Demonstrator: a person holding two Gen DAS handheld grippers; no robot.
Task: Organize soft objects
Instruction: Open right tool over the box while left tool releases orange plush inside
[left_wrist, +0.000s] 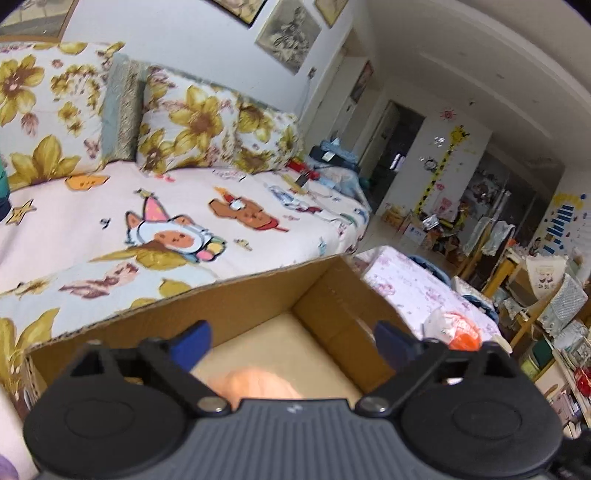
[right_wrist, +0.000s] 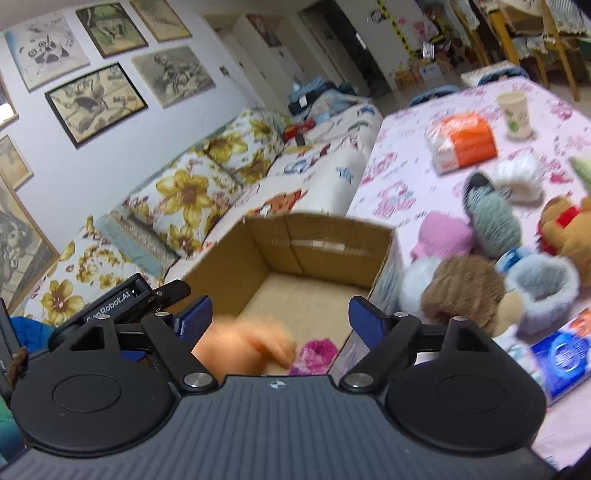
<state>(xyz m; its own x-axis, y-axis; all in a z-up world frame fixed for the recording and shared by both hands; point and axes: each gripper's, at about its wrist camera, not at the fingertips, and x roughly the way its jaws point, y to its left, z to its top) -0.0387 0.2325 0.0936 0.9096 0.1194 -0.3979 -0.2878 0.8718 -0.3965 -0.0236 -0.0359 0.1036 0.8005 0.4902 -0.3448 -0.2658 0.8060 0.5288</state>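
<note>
An open cardboard box (right_wrist: 332, 236) stands on the table next to the sofa; it also shows in the left wrist view (left_wrist: 236, 295). A blurred orange soft toy (right_wrist: 247, 343) lies or falls inside it, seen too in the left wrist view (left_wrist: 258, 384), beside a pink fluffy item (right_wrist: 317, 354). My right gripper (right_wrist: 280, 321) is open and empty above the box. My left gripper (left_wrist: 291, 339) is open and empty over the box; its body shows in the right wrist view (right_wrist: 122, 306). Several plush toys (right_wrist: 461, 291) lie on the table right of the box.
A sofa with floral cushions (left_wrist: 184, 125) is behind the box. On the pink tablecloth (right_wrist: 388, 166) are an orange tissue pack (right_wrist: 461, 140), a paper cup (right_wrist: 515, 114) and a blue packet (right_wrist: 561, 358). Cluttered shelves (left_wrist: 554, 314) stand at the right.
</note>
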